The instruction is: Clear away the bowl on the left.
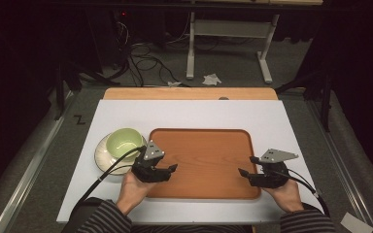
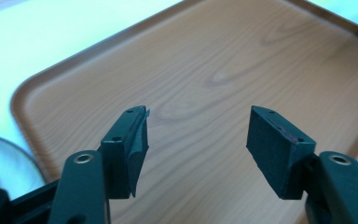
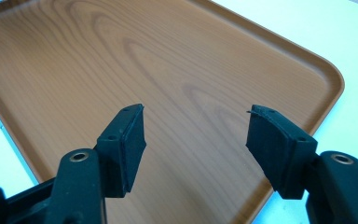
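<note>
A: High view: where is the green bowl [image 1: 124, 141] placed?

B: On its saucer [image 1: 102, 158] on the desk, just beside the released left hand-held gripper [image 1: 167, 171]; the right hand-held gripper [image 1: 247, 175], likewise released, is held over the wooden tray [image 1: 204, 155].

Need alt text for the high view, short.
Two hand-held claws, left claw and right claw, hover open and empty over the near edge of a wooden tray on a white table. A green bowl sits on a white saucer left of the tray.
</note>
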`<state>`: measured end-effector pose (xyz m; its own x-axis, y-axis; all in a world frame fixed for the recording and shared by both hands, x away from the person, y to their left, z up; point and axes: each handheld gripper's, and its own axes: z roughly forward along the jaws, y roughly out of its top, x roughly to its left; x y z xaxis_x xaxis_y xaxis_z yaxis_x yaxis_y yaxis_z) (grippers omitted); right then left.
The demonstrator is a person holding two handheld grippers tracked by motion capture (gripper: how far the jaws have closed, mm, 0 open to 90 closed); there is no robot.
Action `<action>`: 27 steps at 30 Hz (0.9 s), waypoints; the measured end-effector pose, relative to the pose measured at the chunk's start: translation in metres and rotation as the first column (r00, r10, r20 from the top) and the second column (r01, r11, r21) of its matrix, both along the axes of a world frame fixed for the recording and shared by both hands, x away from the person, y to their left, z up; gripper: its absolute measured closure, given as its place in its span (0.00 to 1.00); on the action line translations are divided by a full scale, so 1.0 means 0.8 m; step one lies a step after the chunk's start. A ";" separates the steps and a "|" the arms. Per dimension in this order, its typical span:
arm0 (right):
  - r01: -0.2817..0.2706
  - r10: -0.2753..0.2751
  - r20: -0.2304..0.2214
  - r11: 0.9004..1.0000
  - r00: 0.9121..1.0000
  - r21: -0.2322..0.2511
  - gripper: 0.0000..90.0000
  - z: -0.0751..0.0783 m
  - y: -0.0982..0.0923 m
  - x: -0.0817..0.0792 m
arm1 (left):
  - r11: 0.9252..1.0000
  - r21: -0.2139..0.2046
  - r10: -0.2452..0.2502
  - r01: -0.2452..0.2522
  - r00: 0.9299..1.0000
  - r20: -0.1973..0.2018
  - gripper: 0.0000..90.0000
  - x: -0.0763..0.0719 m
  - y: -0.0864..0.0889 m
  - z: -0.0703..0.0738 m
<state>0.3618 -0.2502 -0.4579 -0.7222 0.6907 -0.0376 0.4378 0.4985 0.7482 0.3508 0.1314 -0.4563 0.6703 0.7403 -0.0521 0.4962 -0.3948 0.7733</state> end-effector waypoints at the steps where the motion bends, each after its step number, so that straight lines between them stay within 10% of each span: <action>1: 0.000 0.000 0.000 1.000 1.000 0.000 0.43 0.000 0.000 0.000 | 1.000 0.000 0.000 0.000 1.000 0.000 0.45 0.000 0.000 0.000; 27: -0.011 0.011 -0.015 1.000 1.000 -0.006 0.44 0.000 0.004 0.008 | 0.996 0.021 0.084 -0.083 0.994 -0.065 0.43 0.015 0.015 0.005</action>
